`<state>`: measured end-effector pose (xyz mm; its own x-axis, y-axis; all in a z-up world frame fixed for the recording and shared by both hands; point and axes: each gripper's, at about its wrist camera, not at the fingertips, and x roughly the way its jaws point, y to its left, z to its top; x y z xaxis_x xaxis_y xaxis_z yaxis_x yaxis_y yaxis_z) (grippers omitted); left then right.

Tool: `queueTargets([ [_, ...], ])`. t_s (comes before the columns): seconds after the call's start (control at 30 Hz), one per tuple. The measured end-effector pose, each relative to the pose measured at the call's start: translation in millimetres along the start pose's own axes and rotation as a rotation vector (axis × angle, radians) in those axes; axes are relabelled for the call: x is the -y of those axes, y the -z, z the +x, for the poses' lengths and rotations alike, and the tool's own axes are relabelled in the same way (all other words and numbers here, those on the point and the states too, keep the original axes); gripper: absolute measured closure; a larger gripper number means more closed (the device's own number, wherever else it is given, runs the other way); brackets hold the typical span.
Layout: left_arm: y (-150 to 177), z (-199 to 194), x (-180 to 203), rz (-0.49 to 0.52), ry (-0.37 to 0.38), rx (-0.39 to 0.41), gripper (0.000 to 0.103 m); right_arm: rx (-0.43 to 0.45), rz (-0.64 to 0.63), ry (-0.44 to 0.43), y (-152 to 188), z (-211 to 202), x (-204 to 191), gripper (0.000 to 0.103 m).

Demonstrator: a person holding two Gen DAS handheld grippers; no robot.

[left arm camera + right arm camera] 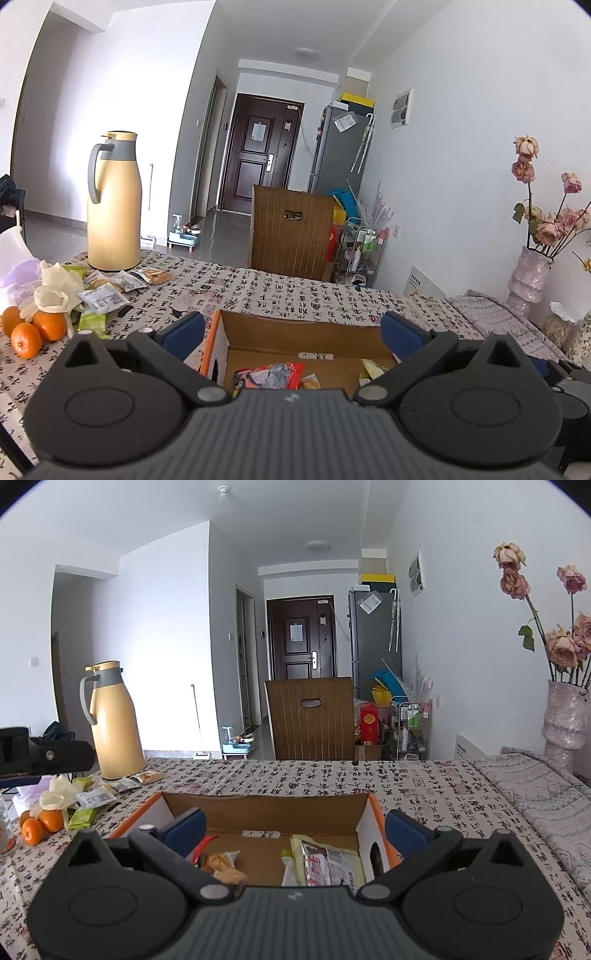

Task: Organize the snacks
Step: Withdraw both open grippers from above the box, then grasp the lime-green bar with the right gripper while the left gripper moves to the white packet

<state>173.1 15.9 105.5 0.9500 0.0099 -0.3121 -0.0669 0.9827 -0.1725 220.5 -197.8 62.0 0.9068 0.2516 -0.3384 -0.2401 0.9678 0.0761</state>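
While both grippers gape, box [266, 805] lies below.

White walls [162, 635] and ceiling [295, 513] glow with daylight from the left. A dark door [301, 638] stands far down the hall, a grey fridge [375, 635] to its right, a wooden chair [312, 718] nearer.

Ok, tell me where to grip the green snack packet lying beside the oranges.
Grip the green snack packet across its narrow width, near the middle. It lies flat on the tablecloth, so come down from above, on the side away from the oranges, which crowd its other edge.
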Motion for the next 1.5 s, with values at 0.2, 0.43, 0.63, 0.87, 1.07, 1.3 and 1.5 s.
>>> queueTargets([
  [0.2,8.3,-23.0,-2.9,0.005,-0.009,0.004,0.0,-0.002,-0.001,0.004,9.7,-25.1,0.4,0.0],
  [0.43,23.8,-40.1,-8.8,0.009,-0.031,-0.022,0.0,-0.013,0.005,0.002,26.8,-51.7,1.5,0.0],
  [0.63,39.9,-49.8,-14.5,0.017,-0.037,-0.047,0.0,-0.011,0.012,0.003,40.0,-74.6,3.5,0.0],
  [0.87,64.8,-56.2,-25.0,0.021,-0.044,-0.115,0.0,-0.046,0.018,0.007,60.7,-93.9,5.7,0.0],
  [1.07,94.6,-67.9,-34.5,0.028,-0.011,-0.173,0.0,-0.096,0.033,0.016,81.7,-102.9,7.2,0.0],
  [1.3,117.6,-70.2,-43.2,0.018,-0.02,-0.228,0.0,-0.143,0.058,0.044,103.4,-110.8,14.2,0.0],
  [1.5,118.3,-71.7,-44.3,0.021,-0.007,-0.226,0.0,-0.163,0.067,0.074,107.2,-110.6,20.1,0.0],
])
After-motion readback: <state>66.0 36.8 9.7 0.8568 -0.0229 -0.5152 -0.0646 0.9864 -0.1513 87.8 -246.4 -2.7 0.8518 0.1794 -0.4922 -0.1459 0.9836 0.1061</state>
